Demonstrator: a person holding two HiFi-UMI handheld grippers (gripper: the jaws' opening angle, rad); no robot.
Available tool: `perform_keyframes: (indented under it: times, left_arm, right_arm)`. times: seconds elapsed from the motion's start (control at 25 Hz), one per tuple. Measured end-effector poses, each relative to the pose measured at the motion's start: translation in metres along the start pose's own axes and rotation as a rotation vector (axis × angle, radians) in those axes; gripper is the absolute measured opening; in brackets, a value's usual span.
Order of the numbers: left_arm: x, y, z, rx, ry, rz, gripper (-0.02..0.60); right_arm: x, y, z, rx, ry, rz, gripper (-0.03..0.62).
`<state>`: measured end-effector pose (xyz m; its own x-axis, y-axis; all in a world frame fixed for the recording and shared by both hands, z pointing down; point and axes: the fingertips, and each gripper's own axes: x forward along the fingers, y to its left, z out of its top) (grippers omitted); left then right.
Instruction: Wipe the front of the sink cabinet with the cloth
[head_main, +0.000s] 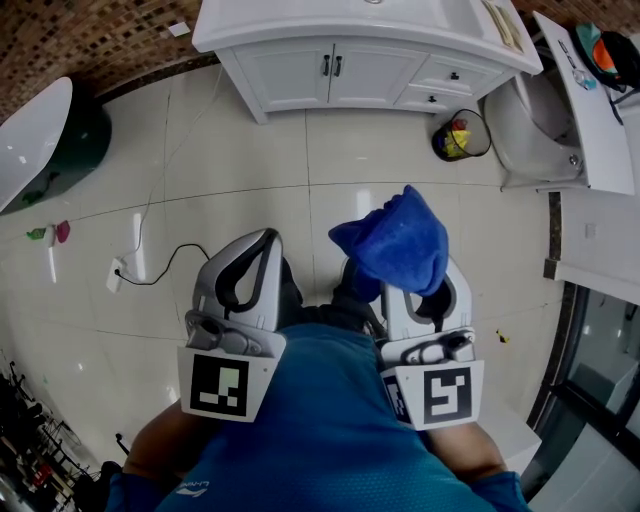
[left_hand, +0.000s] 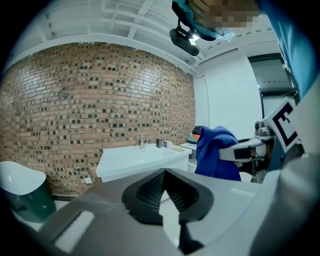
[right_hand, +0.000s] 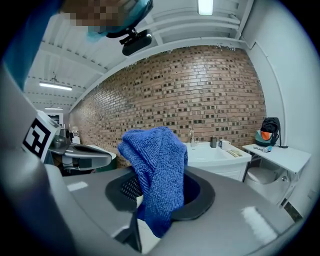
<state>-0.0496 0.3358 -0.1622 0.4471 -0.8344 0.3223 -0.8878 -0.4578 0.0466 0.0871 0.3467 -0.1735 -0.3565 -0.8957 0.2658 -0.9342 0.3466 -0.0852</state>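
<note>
Close against the person's blue shirt (head_main: 330, 430), both grippers are held side by side, well short of the work. The left gripper (left_hand: 164, 172) has its jaws pressed together with nothing between them. Beside it, the right gripper (right_hand: 157, 182) is clamped on the blue cloth (head_main: 395, 240). A bunched fold passes down between the jaws, and the larger part stands up in a loose heap above and ahead of them.

The cloth looks like thick looped terry or microfibre, so it is probably light, soft and wholly limp, with no shape of its own. It will likely drape, fold over and drag rather than push. Its pile should grip well in the jaws, yet a rub across a painted panel will tug at it. The hold is therefore best kept deep in a doubled fold, not at a thin edge. The free heap ahead of the jaw tips is the part to press flat on the panel, where it would also cushion the hard jaws.

Beyond the grippers lies a glossy tiled floor (head_main: 250, 170), with a black cable (head_main: 165, 262) off to the left. Farthest off stands the white sink cabinet (head_main: 330, 90), its front well apart from the cloth. The small dark handles (head_main: 331, 65) on its doors could snag loose loops. A bin (head_main: 461, 135) sits near its right end.
</note>
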Motion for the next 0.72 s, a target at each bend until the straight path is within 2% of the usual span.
perform_keyframes:
  times: [0.32, 0.72]
  left_arm:
    - [-0.008, 0.002, 0.007, -0.011, -0.046, 0.012, 0.006]
    - [-0.013, -0.007, 0.009, -0.033, -0.061, 0.004, 0.006]
  right_arm:
    - [-0.006, 0.013, -0.003, -0.006, -0.012, 0.003, 0.129]
    - [-0.014, 0.014, -0.003, -0.021, -0.012, 0.003, 0.127]
